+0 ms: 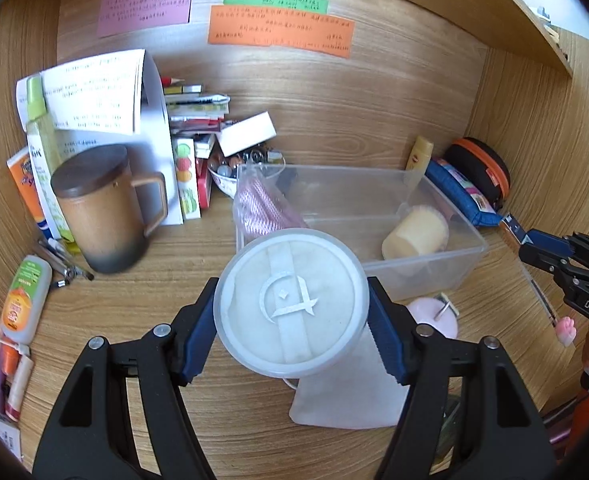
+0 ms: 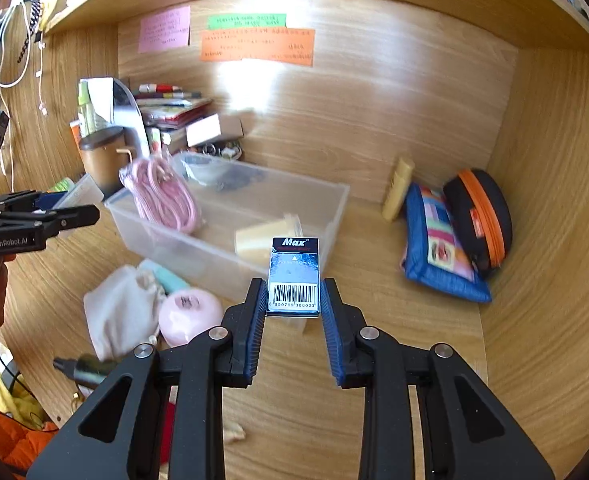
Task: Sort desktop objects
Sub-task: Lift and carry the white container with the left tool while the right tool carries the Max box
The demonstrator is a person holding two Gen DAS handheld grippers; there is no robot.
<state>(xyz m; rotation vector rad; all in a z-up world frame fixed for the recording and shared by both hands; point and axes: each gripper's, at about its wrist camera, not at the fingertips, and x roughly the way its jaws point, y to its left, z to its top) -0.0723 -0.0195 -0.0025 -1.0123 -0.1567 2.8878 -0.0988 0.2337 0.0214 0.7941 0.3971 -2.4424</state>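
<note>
so the left tongs are clamped on a round white puff case, one blue pad on each side of its rim, right in the lower middle of the left wrist view, held up above the wooden surface. just behind it, center right of the frame, sits the clear plastic bin with a pink cable bundle at its left end and a pale yellow cup-shaped thing lying on its side at the right. under the case there's a white cloth pouch and a pink round thing on the surface. brown lidded mug stands at the left. in the right wrist view the right tongs are gripping a small blue max box with a barcode, dead center, right in front of the bin's near wall. blue patterned pouch and a black case with orange zip lean at the right edge of that frame.
</note>
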